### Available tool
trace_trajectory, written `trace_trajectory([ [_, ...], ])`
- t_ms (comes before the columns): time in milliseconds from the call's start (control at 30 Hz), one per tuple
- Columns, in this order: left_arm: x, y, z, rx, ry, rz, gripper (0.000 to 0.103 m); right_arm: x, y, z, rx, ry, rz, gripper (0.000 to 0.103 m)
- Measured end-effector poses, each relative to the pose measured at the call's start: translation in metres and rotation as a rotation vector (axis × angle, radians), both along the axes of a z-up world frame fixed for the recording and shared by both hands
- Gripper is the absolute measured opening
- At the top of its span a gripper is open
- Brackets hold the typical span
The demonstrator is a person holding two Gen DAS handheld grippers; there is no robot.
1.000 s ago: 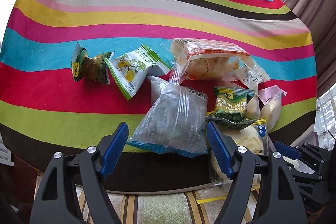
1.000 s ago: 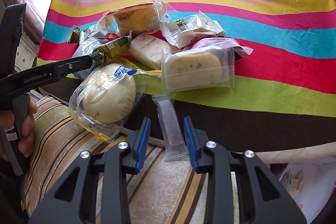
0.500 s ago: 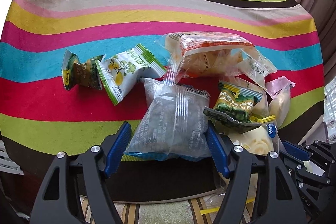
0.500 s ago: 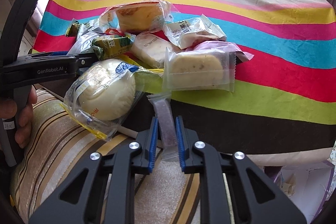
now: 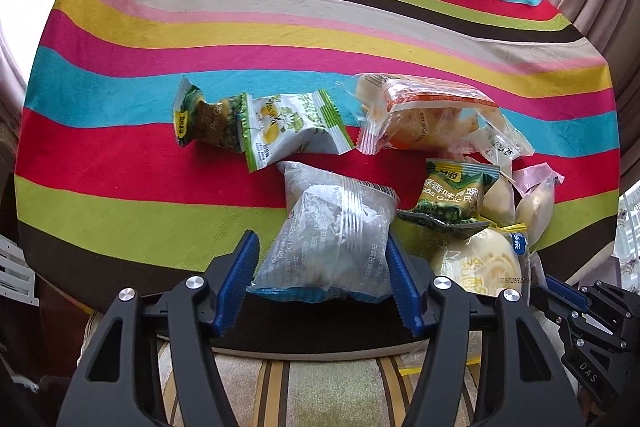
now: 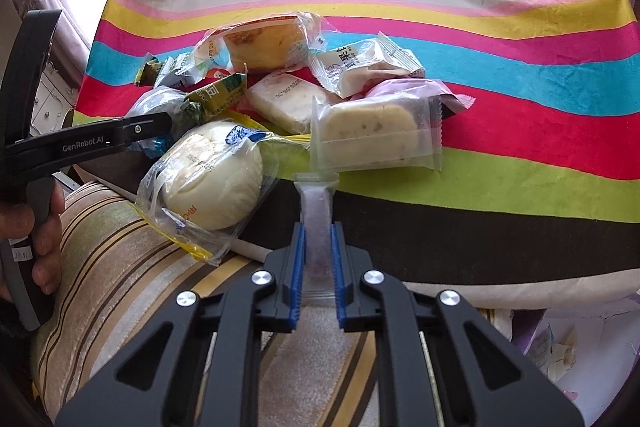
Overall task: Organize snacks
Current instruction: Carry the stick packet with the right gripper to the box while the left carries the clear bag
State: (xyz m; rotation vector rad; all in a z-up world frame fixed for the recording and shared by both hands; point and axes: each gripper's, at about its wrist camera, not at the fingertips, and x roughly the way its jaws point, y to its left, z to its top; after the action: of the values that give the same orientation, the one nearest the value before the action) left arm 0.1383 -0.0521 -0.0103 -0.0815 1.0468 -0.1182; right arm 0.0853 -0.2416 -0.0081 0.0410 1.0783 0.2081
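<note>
Wrapped snacks lie piled on a striped tablecloth [image 5: 120, 155]. My left gripper [image 5: 322, 255] has its blue pads against both sides of a silvery clear packet [image 5: 332, 235] at the table's near edge. My right gripper [image 6: 317, 251] is shut on a narrow clear stick packet [image 6: 316, 211] with dark filling, at the table's front edge. In the right wrist view, a round white bun in a clear bag [image 6: 212, 175] hangs over the edge to its left, and a pale cake packet [image 6: 376, 135] lies just beyond.
Green pea packets [image 5: 204, 123] [image 5: 452, 199], a lemon packet [image 5: 292, 127] and an orange-labelled pastry bag [image 5: 424, 119] lie around. A striped cushion [image 6: 120, 267] is below the table edge. The left gripper's handle and a hand [image 6: 36, 227] show at the left of the right wrist view.
My right gripper has closed onto the stick packet. My left gripper moved forward and narrowed around the silvery packet.
</note>
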Motion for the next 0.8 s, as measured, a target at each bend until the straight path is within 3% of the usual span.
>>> trace_trajectory([
  [300, -0.022, 0.021, 0.012, -0.014, -0.042, 0.085, 0.058, -0.011, -0.008, 0.013, 0.025, -0.040, -0.014, 0.013],
  [500, -0.034, 0.027, 0.012, -0.037, -0.012, 0.085, 0.057, -0.018, -0.012, 0.019, 0.044, -0.056, -0.015, 0.013],
  [700, -0.045, 0.013, -0.002, 0.017, 0.102, -0.017, 0.060, -0.029, -0.016, 0.025, 0.070, -0.071, -0.022, 0.013],
  [800, -0.048, 0.009, -0.005, 0.038, 0.106, -0.036, 0.060, -0.035, -0.020, 0.030, 0.087, -0.084, -0.028, 0.013],
])
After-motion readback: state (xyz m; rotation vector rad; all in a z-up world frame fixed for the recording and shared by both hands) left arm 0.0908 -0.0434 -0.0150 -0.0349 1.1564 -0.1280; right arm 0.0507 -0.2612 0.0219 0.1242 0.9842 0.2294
